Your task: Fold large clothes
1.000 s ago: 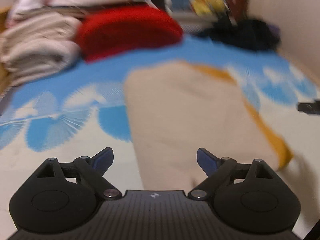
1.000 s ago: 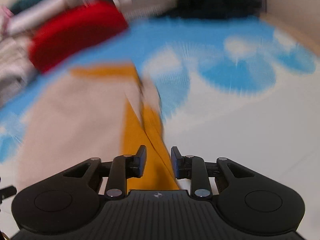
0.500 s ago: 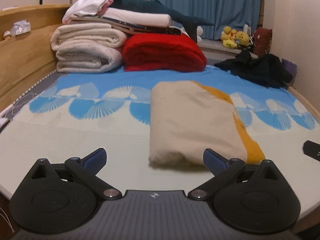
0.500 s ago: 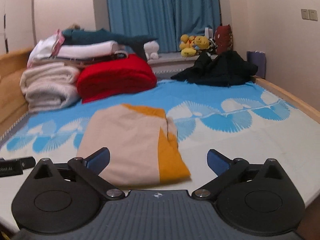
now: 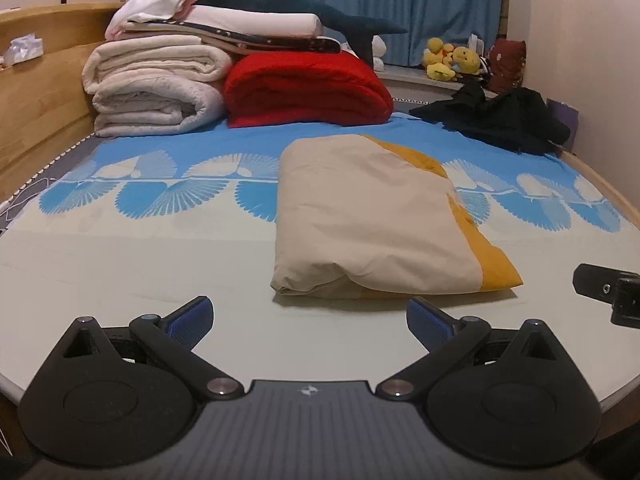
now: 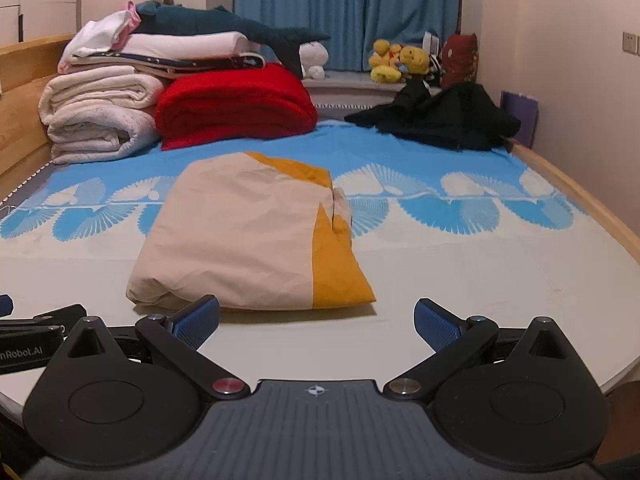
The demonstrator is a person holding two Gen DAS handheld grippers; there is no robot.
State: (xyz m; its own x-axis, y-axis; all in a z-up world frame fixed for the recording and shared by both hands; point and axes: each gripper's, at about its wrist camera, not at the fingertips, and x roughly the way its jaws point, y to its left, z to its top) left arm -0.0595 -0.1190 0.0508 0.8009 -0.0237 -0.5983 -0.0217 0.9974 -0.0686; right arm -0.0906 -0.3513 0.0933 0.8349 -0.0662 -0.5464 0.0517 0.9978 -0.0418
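Left wrist: folded garment (image 5: 372, 220) lies flat (beige, perhaps mustard-lined).

You see only a black corner of the right gripper (image 5: 612, 296) in your left wrist view, cut off by the right edge, so its jaws don't show there. In your right wrist view the left gripper (image 6: 32, 336) is likewise clipped at the left edge, its white lettering cut short. The folded beige and mustard-yellow garment (image 6: 248, 236) hides its own inner layers. The heap of black clothing (image 6: 440, 120) is too dark to tell apart. The yellow plush toys (image 6: 396, 62) are too small to make out clearly
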